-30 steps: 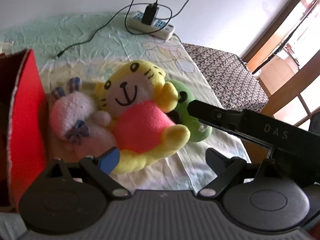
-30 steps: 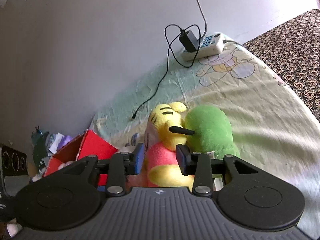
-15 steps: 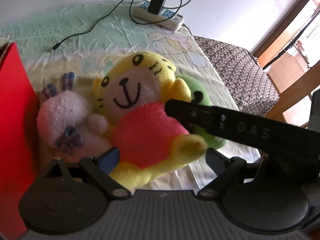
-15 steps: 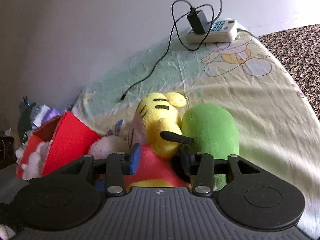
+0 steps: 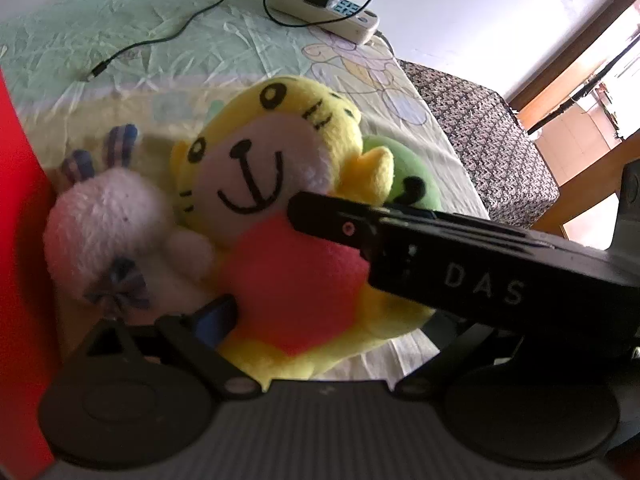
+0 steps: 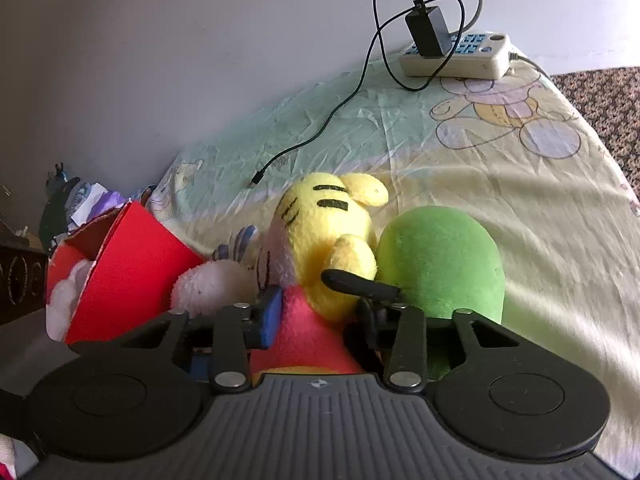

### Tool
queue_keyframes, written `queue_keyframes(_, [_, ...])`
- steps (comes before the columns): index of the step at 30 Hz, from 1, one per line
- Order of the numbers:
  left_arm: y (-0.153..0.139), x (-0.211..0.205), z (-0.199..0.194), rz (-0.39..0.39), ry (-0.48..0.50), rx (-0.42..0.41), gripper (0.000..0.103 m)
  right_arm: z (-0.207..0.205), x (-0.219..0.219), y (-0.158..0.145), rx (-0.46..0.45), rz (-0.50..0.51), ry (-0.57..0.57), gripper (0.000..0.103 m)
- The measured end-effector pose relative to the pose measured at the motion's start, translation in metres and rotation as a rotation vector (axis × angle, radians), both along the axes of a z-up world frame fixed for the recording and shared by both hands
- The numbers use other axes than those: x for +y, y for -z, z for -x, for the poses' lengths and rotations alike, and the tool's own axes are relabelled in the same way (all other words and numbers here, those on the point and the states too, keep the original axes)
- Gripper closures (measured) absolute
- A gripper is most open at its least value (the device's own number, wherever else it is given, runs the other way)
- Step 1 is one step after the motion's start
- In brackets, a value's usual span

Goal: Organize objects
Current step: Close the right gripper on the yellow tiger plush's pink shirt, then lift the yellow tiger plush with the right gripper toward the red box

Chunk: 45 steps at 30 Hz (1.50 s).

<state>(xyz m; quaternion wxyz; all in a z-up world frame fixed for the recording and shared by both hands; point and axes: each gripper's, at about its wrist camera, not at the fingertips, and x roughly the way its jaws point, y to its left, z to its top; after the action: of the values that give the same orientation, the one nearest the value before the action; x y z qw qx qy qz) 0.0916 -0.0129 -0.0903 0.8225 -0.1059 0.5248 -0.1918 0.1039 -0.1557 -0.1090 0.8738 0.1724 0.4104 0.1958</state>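
A yellow tiger plush [image 5: 276, 184] with a pink body lies on the bed sheet between a white bunny plush [image 5: 108, 232] and a green plush [image 5: 412, 188]. My left gripper [image 5: 320, 320] is open, with the tiger's pink body between its fingers. My right gripper [image 6: 316, 316] reaches in from the right, its fingers around the tiger's pink body [image 6: 308, 340]. In the right wrist view the tiger [image 6: 332, 224], the green plush [image 6: 440, 264] and the bunny [image 6: 208, 284] show from behind. A red box [image 6: 124, 272] stands to the left.
A power strip [image 6: 456, 56] with a black charger and a cable lies at the far edge by the wall. A patterned mattress [image 5: 488, 136] lies to the right. The red box [image 5: 20, 240] holds a white plush [image 6: 68, 292]. Clutter sits behind the box.
Both grippers moved in toward the tiger plush. My right gripper's finger now lies across the tiger's body in the left wrist view.
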Motion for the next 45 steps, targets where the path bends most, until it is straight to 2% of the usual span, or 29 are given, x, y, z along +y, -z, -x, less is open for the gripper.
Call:
queue_keyframes(6, [-0.007,-0.005,0.008,-0.011,0.017,-0.040,0.009,0.009,-0.008,-0.002,0.023,-0.056,-0.013,0.075])
queue_keyframes(10, [-0.012,-0.006,0.015,-0.010,0.028,-0.054,0.014,0.023,-0.013,-0.008,0.024,-0.092,-0.017,0.077])
queue_keyframes(16, [-0.025,-0.013,0.035,0.019,0.068,-0.078,0.016,0.049,-0.022,-0.022,-0.021,-0.116,-0.013,0.078])
queue_keyframes(24, [-0.057,-0.017,0.068,-0.003,0.093,-0.192,0.016,0.081,-0.022,-0.046,-0.128,-0.184,-0.009,0.079])
queue_keyframes(29, [-0.073,-0.004,0.081,0.011,0.065,-0.244,0.017,0.093,-0.010,-0.060,-0.203,-0.196,-0.034,0.080])
queue_keyframes(37, [-0.095,0.028,0.095,0.034,0.065,-0.302,0.018,0.104,0.022,-0.082,-0.264,-0.220,-0.021,0.081])
queue_keyframes(45, [-0.126,0.086,0.116,0.055,0.038,-0.402,0.018,0.107,0.079,-0.109,-0.335,-0.263,-0.057,0.081])
